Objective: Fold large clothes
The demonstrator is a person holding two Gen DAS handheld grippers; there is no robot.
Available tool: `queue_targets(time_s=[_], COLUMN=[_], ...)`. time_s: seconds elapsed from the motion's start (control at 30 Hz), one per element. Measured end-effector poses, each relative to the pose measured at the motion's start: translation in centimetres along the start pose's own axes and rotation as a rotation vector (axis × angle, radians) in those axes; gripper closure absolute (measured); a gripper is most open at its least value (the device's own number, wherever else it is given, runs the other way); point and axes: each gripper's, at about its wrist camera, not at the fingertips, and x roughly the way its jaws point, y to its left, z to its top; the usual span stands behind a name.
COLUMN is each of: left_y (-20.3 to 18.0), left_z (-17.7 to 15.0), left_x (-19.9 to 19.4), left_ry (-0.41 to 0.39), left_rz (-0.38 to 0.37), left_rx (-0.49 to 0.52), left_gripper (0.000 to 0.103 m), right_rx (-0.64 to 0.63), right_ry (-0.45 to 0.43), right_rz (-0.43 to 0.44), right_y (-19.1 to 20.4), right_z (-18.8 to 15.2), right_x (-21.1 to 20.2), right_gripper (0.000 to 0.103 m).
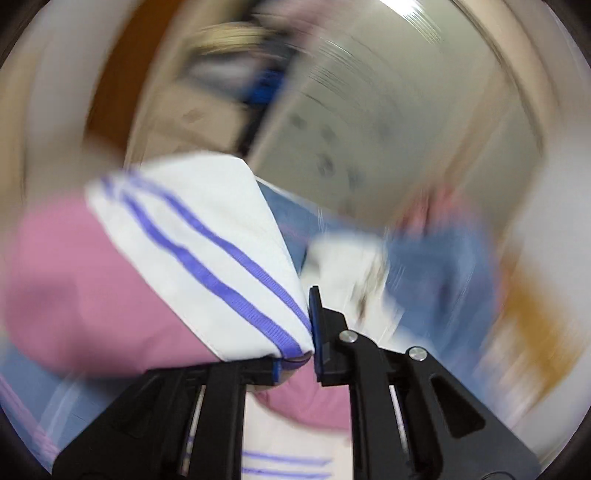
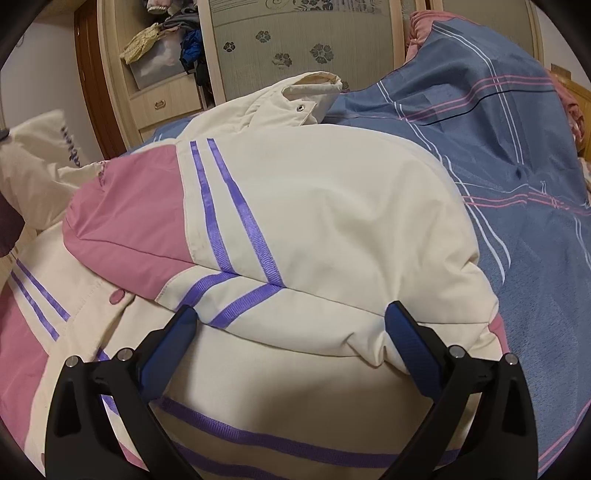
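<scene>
A puffy cream and pink jacket (image 2: 314,206) with purple stripes lies on a bed. Its sleeve is folded across the body and its collar (image 2: 310,92) is at the far end. My right gripper (image 2: 291,332) is open, its blue pads on either side of the folded sleeve's edge, low over the jacket. My left gripper (image 1: 299,339) is shut on a cream and pink part of the jacket (image 1: 192,251) with two purple stripes, held up in the air. The left wrist view is strongly blurred.
A blue bedsheet (image 2: 498,155) with pink and white lines covers the bed. A wardrobe (image 2: 266,48) with flower-patterned doors and an open shelf of clothes (image 2: 166,40) stands behind it. Pink bedding (image 2: 421,26) lies at the far right.
</scene>
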Motion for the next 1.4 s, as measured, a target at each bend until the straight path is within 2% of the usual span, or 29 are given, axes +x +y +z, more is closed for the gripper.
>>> queue_targets(time_s=[0.03,0.1,0.17,0.23,0.3,0.37,0.43,0.5,0.63,0.8,0.97,1.03,1.17,1.23,1.3,1.37,1.4], left_y=[-4.6,-10.8,-14.3,-15.5,-16.6,-17.0,-17.1,-16.6,-16.2,-15.5,-14.8,-14.7,-14.6,-14.7,-15.6,-17.4,-17.9], left_z=[-1.3,-4.9,-8.5,-12.1,-14.1,-15.3,-15.8,-15.3,-15.4,-15.3,-15.3,-15.4,-15.5,-15.7,-16.3,-17.8,-18.4], left_x=[1.0,3.3,5.2,6.6,7.8,7.9,7.3,6.4,3.2,1.3,0.6,0.4,-0.6,-1.5,-3.0,-4.0,-4.2], left_ry=[0.051,0.146,0.223,0.264,0.260,0.248,0.241,0.234,0.205,0.196,0.195,0.198,0.212,0.210,0.125,0.035,0.021], left_rz=[0.053,0.110,0.138,0.204,0.286,0.319,0.313,0.292,0.255,0.239,0.227,0.224,0.197,0.185,0.311,0.435,0.461], left_rx=[0.166,0.377,0.506,0.592,0.680,0.729,0.710,0.651,0.547,0.499,0.474,0.466,0.426,0.401,0.437,0.596,0.645], left_gripper=[0.091,0.090,0.089,0.082,0.068,0.064,0.064,0.064,0.060,0.058,0.057,0.055,0.035,0.031,0.031,0.030,0.026], right_rx=[0.039,0.177,0.319,0.410,0.453,0.468,0.464,0.458,0.453,0.450,0.400,0.390,0.391,0.384,0.387,0.396,0.404], right_ry=[-0.015,-0.044,-0.068,-0.093,-0.095,-0.082,-0.094,-0.111,-0.093,-0.056,-0.068,-0.076,-0.061,-0.055,-0.056,-0.052,-0.049], right_rz=[0.034,0.117,0.140,0.086,0.070,0.081,0.082,0.077,0.092,0.120,0.128,0.128,0.148,0.150,0.144,0.138,0.136], right_y=[-0.7,-3.2,-5.8,-7.9,-9.5,-10.3,-10.5,-10.3,-9.9,-8.8,-7.6,-7.1,-6.4,-6.2,-6.1,-6.3,-6.3], right_z=[0.0,-0.1,-0.7,-1.5,-2.0,-1.9,-1.7,-1.5,-1.6,-2.3,-0.9,-0.6,-0.7,-0.9,-1.1,-1.3,-1.4], right_x=[-0.5,-2.2,-4.4,-6.6,-8.3,-9.5,-10.5,-11.5,-11.1,-10.3,-10.8,-11.1,-10.9,-10.7,-10.7,-10.6,-10.6], right_gripper=[0.001,0.001,0.001,0.001,0.001,0.001,0.001,0.001,0.001,0.001,0.001,0.001,0.001,0.001,0.001,0.001,0.001])
